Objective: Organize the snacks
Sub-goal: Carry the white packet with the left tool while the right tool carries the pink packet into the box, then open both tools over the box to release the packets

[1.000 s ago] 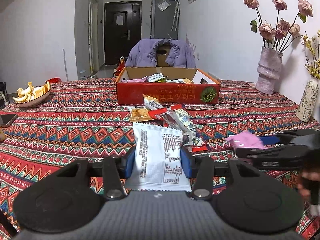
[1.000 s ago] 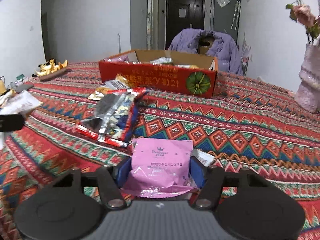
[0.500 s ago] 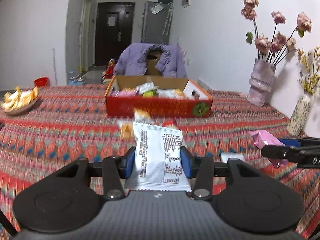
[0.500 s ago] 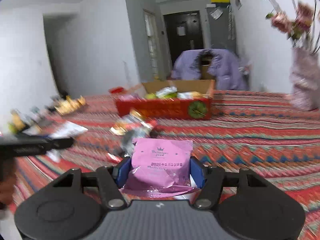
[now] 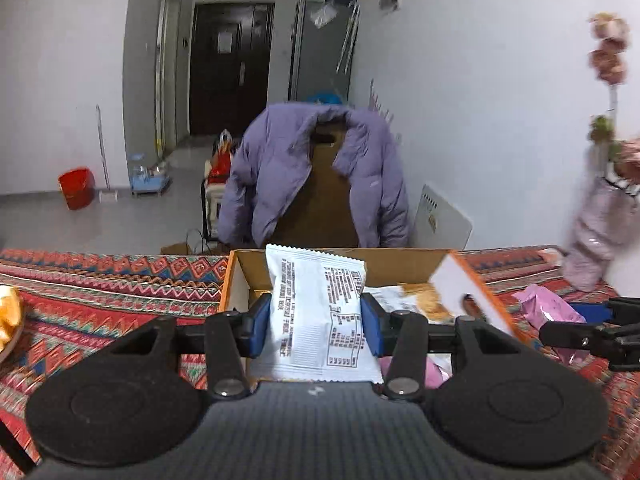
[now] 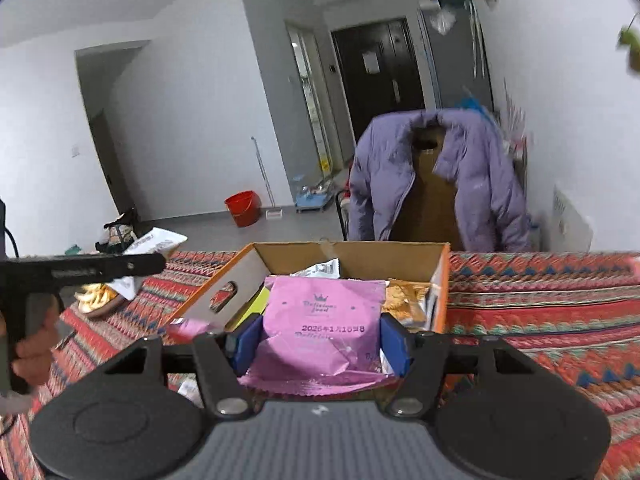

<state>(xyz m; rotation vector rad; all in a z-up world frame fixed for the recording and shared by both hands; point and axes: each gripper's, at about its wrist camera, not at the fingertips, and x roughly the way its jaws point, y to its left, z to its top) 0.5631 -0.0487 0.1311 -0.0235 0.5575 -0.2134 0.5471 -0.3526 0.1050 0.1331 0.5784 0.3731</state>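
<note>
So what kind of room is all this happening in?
Most likely someone's home, a living or dining area. A purple jacket hangs over a chair, a red bucket stands on the floor, and a patterned cloth covers the table.

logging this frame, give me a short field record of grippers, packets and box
left gripper: shut on white packet
right gripper: shut on pink packet
box: open cardboard, on patterned cloth, snacks already inside
white packet position: in front of the box opening, not released
pink packet position: in front of the box opening, not released
beyond table: purple jacket over a chair
floor: red bucket
</note>
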